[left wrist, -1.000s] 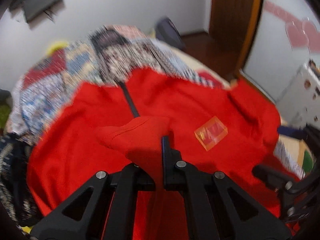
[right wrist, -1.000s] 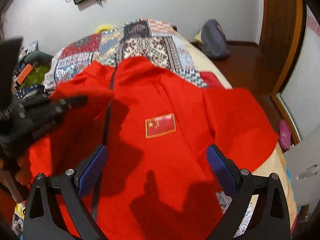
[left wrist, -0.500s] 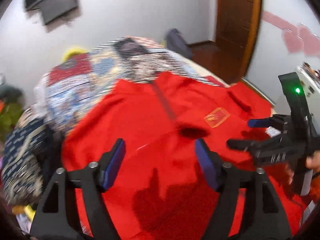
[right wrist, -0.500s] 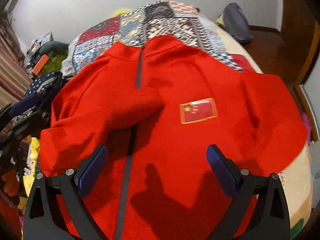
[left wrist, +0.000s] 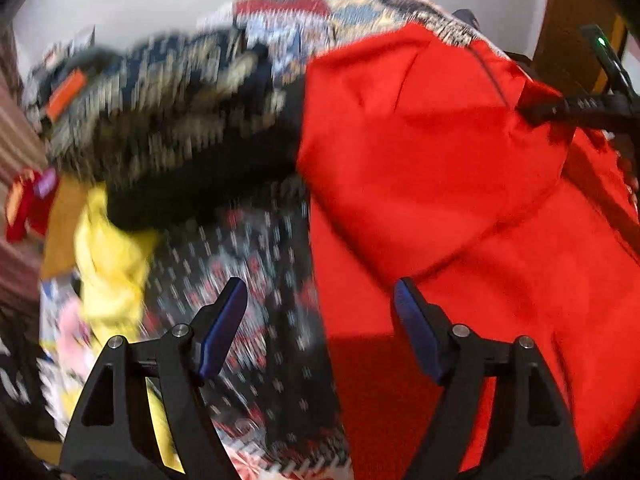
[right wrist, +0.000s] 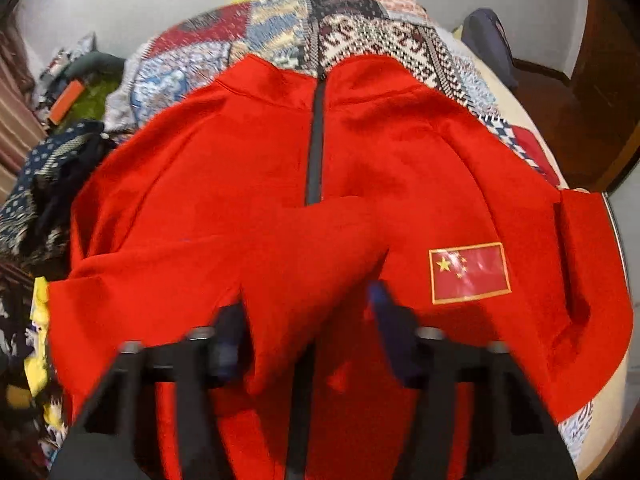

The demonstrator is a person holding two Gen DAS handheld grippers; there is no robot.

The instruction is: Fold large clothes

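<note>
The bed under its patchwork quilt carries the red jacket, spread front-up with its collar toward the far wall; the hem nearest me is cut off by the frame, and the left wrist view is smeared with motion, so the dark patterned heap and yellow cloth beside the jacket are hard to make out. One sleeve lies folded across the chest, covering the lower run of the dark zip; its cuff end sits between the blurred fingers of the right claw, which looks partly closed around it, though I cannot tell whether the pads actually grip. The flag patch lies just beside that sleeve. Half a second ago the right claw stood wide apart above the jacket; now it is narrower and down at the sleeve. The left claw, wide open and empty, has swung off the jacket's middle to its side edge, over the quilt.
</note>
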